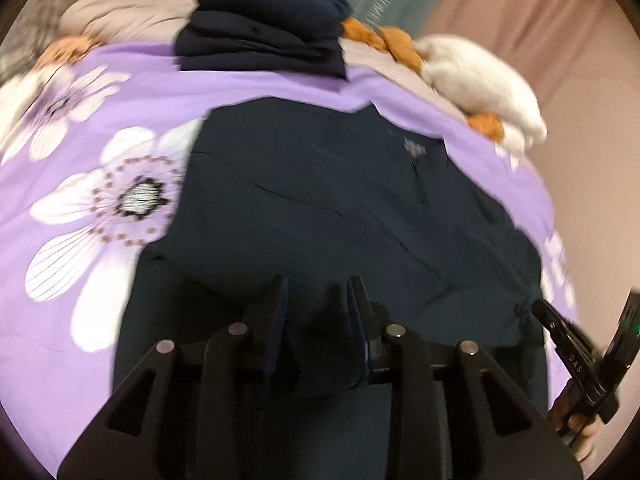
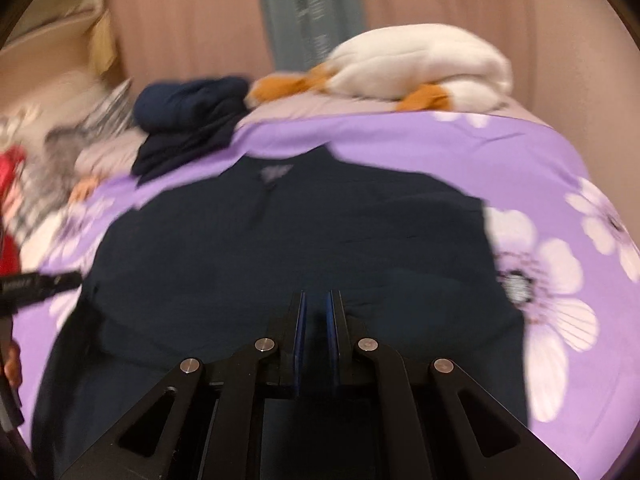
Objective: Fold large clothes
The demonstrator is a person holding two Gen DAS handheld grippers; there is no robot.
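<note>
A large dark navy garment lies spread on the purple flowered bedspread; it also shows in the right wrist view. My left gripper is shut on a thick bunch of the garment's near edge, cloth filling the gap between its fingers. My right gripper is shut on the garment's near edge too, its fingers close together with dark cloth between them. The right gripper shows at the garment's right corner in the left wrist view. Both views are blurred.
A pile of folded dark navy clothes sits at the far side of the bed. A white and orange plush toy lies beside it. Beige curtains hang behind. Patterned and red fabric lies far left.
</note>
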